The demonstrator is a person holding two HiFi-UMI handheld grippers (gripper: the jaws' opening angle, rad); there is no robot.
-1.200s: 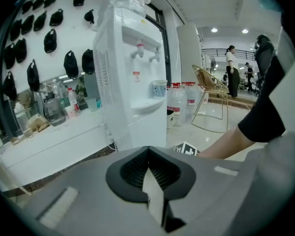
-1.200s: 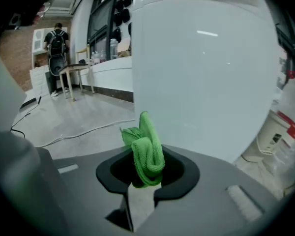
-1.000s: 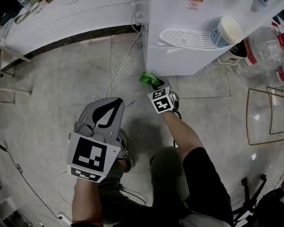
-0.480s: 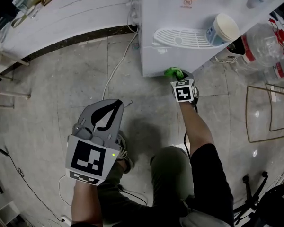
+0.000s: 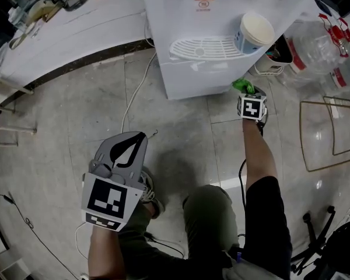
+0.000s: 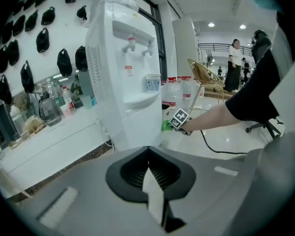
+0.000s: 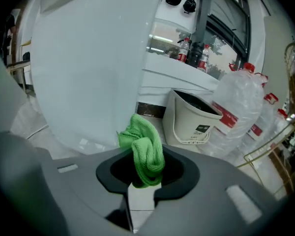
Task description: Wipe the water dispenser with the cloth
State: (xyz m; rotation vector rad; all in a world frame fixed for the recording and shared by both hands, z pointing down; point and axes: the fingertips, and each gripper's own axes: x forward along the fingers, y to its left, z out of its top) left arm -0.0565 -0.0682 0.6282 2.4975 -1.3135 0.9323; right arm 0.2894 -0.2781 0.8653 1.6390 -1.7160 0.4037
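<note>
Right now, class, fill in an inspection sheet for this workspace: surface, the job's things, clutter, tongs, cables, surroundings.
Surface: grey tiled floor, glossy.
Job's things: white water dispenser upright; green cloth low at its right side, contact cannot be told.
Clutter: cup on the drip tray; white bucket and water bottles to the dispenser's right.
Tongs: right tongs shut on the cloth; left tongs shut, empty, away from the dispenser.
Cables: white cable runs over the floor from the dispenser's left; black cable below the right arm.
Surroundings: white counter at left; wire frame at right; people standing far off.
</note>
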